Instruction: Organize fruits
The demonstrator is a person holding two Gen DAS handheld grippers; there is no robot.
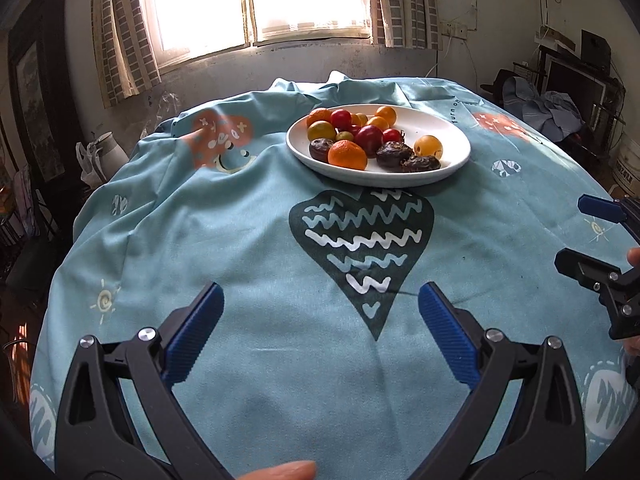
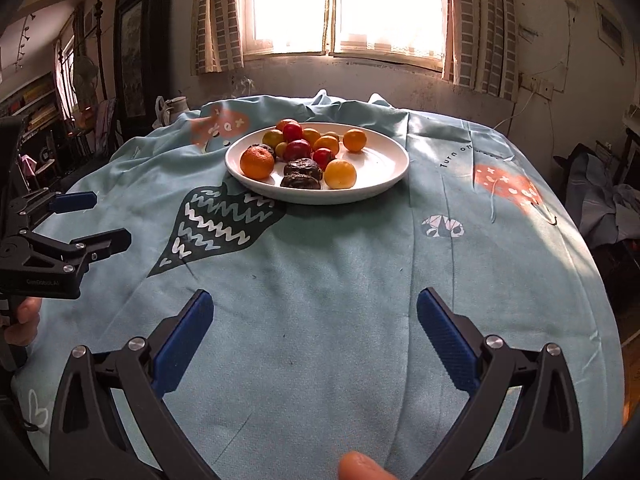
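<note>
A white plate (image 1: 448,124) stands toward the far side of the table and holds several small fruits: oranges (image 1: 347,155), red plums (image 1: 369,139), yellow fruits (image 1: 428,146) and dark wrinkled fruits (image 1: 393,154). The plate also shows in the right wrist view (image 2: 384,160), with an orange (image 2: 257,163) at its left. My left gripper (image 1: 320,312) is open and empty above the cloth, well short of the plate. My right gripper (image 2: 314,316) is open and empty too. Each gripper shows at the other view's edge, the right one (image 1: 580,232) and the left one (image 2: 108,220).
A light blue patterned cloth (image 1: 260,248) covers the round table. A dark heart print (image 1: 360,240) lies between the grippers and the plate. A white jug (image 1: 106,152) stands beyond the table's left edge. Window and wall are behind; clutter sits at the right.
</note>
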